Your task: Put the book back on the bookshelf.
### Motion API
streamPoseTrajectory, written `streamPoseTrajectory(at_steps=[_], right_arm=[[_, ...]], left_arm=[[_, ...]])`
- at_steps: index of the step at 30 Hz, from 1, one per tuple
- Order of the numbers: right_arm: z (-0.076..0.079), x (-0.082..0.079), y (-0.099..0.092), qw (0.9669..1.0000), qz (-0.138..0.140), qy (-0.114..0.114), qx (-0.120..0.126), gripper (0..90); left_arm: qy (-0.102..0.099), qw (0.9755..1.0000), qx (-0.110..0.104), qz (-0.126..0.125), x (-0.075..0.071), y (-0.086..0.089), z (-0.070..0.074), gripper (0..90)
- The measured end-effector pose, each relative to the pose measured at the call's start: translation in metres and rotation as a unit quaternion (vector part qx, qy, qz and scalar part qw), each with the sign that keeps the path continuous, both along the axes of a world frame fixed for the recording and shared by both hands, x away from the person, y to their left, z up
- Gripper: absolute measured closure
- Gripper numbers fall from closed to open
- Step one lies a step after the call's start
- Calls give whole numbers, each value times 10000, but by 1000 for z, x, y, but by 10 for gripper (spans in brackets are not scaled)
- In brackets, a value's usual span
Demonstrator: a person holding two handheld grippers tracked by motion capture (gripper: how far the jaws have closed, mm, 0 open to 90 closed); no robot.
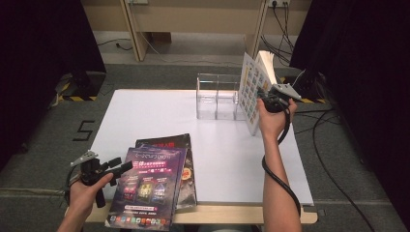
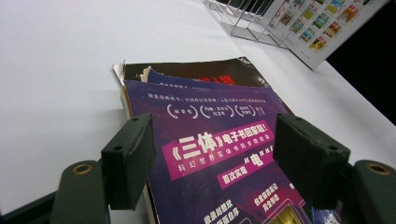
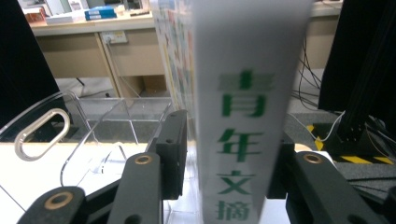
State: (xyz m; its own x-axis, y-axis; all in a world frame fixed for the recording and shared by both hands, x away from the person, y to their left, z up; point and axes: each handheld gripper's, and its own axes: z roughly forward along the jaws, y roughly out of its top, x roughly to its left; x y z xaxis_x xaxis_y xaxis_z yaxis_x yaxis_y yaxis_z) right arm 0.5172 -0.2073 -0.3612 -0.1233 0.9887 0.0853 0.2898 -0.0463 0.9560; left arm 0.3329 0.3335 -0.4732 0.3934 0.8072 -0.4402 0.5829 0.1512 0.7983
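Observation:
A white book with a grid of small coloured pictures on its cover stands upright and slightly tilted at the right end of a clear acrylic rack. My right gripper is at its spine. In the right gripper view the spine, printed with green characters, stands between the jaws of the right gripper, with a thin gap at the left jaw; the gripper is open. A purple magazine lies on a dark one at the table's front. My left gripper is open at its left edge, jaws astride the cover.
The white table has bare room at its left and middle. The purple magazine overhangs the front edge. The rack's dividers stand left of the book. Cables and black stands lie on the floor to the right.

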Motion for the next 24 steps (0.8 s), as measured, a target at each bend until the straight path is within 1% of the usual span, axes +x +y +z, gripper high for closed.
streamPoseTrajectory(at_steps=[3,5,6,8,13,16,19,21,24], right_arm=[[-1,4,1,10000,2,60,-16,635],[0,7,2,9999,-50,132,-33,728],[1,8,2,9998,-90,160,-46,736],[2,8,3,9997,-164,196,-7,740],[2,8,7,9997,-221,136,-39,742],[6,12,8,9997,-196,120,-81,743],[10,15,10,9998,-176,82,-70,743],[14,16,11,9998,-166,-25,-60,743],[19,20,11,9998,-173,-119,-45,743]], left_arm=[[5,10000,-3,2,0,0,-1,288],[7,10000,0,1,0,0,-1,289],[9,10000,0,1,1,0,-1,289],[9,10000,12,-4,1,0,-1,289],[-1,10000,-2,-3,1,0,0,289],[3,10000,-7,9,1,1,-1,288],[16,10000,-4,12,2,1,-1,289],[27,10000,-14,12,2,1,-2,289],[32,10000,-14,7,2,1,-2,289]])
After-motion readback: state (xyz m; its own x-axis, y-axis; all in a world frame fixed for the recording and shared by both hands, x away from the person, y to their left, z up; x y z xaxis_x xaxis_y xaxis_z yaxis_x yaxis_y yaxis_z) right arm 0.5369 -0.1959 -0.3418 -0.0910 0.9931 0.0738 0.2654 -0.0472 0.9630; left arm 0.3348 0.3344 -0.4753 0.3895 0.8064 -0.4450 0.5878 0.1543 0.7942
